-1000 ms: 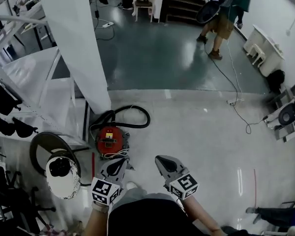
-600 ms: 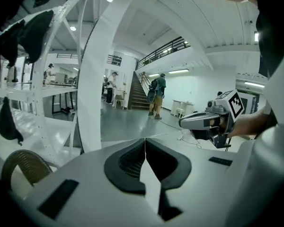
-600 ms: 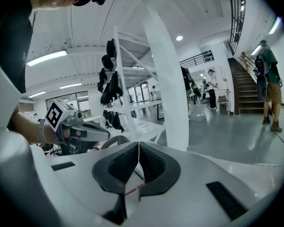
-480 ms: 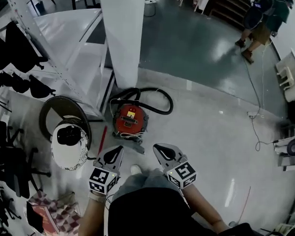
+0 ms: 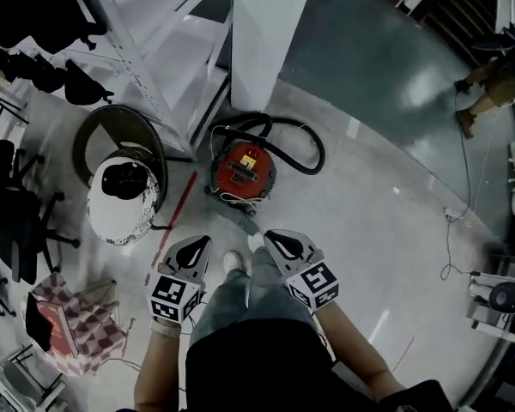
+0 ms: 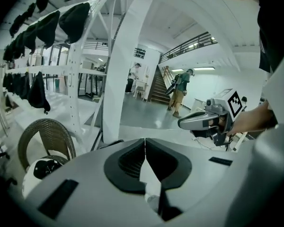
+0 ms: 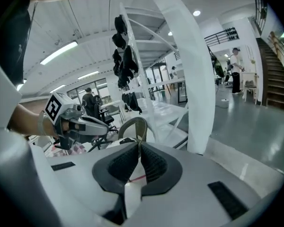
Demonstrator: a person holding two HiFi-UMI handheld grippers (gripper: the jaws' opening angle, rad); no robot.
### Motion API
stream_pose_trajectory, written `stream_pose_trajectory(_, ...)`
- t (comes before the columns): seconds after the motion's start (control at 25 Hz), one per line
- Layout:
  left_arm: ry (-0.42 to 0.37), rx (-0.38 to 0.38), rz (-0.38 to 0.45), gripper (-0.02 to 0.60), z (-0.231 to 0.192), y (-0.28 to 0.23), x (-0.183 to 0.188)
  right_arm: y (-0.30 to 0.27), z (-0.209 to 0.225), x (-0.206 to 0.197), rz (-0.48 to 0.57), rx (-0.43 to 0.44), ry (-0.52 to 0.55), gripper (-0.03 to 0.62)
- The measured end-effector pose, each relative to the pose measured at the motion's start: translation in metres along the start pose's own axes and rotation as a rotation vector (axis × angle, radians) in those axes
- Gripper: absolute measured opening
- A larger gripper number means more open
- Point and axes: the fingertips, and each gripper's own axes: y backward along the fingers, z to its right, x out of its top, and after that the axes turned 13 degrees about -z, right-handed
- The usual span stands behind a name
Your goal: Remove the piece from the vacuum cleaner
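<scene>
Both my claws are empty and pinched together: the left claw (image 5: 194, 249) shows its jaws meeting at the tips with nothing between them, and the right claw (image 5: 276, 240) reads the same in its own view. They hang side by side above the floor (image 5: 369, 230), close to the person's legs (image 5: 240, 303), and neither touches anything. The vacuum cleaner (image 5: 243, 168), a round red canister, sits on the floor ahead of both claws, near but clearly apart from them. It is just beside the white pillar (image 5: 266, 33), and its black hose (image 5: 313, 148) loops round the far side. I judge the removal has not begun and the step in hand is the approach. From up here I cannot tell which piece comes off, though a grey part (image 5: 240, 220) juts from the canister's near side toward me. To do this well I'd bring both claws down low and spread the jaws before arriving. Then I'd steady the red body with one and draw the piece straight out with the other, since a light canister may slide on that smooth floor.
</scene>
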Motion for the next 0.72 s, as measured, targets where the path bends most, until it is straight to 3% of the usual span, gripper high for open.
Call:
stream_pose_trajectory(0.36, 0.163, 0.074, -0.020, 0.020, -0.029, -0.040, -0.043, -0.077, 0.020, -0.033, -0.126, 0.112, 0.043, 0.029)
stream_pose_trajectory(0.72, 0.277, 0.100, -0.061, 0.021, -0.055, -0.090, -0.087, -0.153, 0.049, -0.078, -0.239, 0.134, 0.114, 0.029)
